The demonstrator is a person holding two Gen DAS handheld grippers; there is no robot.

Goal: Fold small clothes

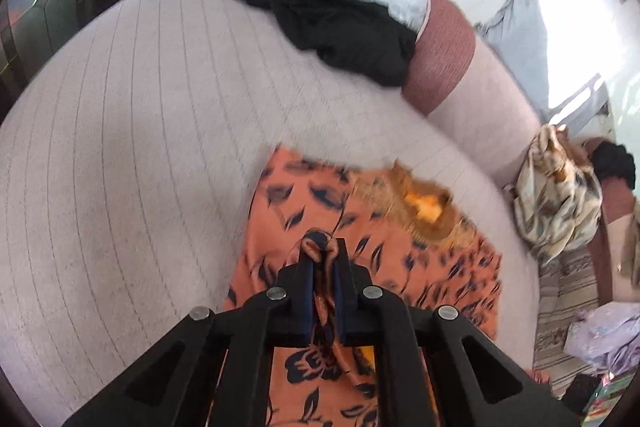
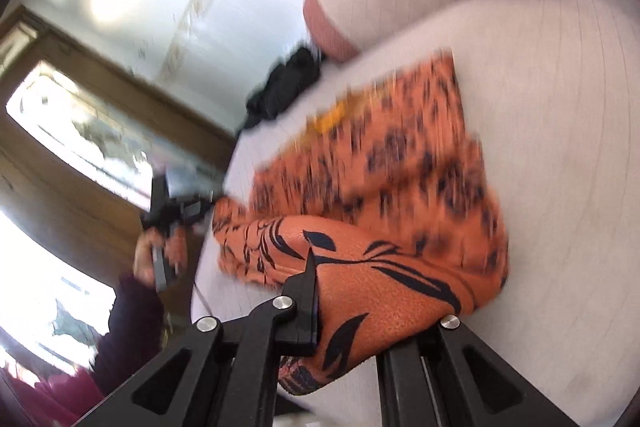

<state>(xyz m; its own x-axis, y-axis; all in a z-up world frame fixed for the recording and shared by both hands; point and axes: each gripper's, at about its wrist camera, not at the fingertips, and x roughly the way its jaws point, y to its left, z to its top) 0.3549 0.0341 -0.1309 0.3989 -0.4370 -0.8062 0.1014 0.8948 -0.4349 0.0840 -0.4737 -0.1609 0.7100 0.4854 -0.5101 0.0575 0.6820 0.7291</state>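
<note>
Left gripper (image 1: 322, 247): we see its jaws pinched tight on a bunched fold of the orange garment (image 1: 360, 239), the cloth squeezed up between the blue pads (image 1: 307, 291).
Right gripper (image 2: 320, 263): closed on the same orange garment (image 2: 384, 187); the cloth billows over and hides the right finger, so we see only the left finger (image 2: 308, 287) pressed against it.
Orange garment: orange with dark navy leaf and flower print, a yellow-gold patch (image 1: 424, 207) near its far edge; it lies on the pale striped sofa seat (image 1: 120, 147), its near edge lifted by both grippers.
Person: in the right wrist view we see a hand (image 2: 146, 255) in a dark sleeve (image 2: 132, 311) holding the other gripper at the garment's left corner.
Nearby: a black garment (image 1: 328, 23) heaped at the seat's far end beside a reddish cushion (image 1: 440, 51); a cream patterned cloth (image 1: 560, 199) on the sofa's right.
Sharpness: both views are motion-blurred.
</note>
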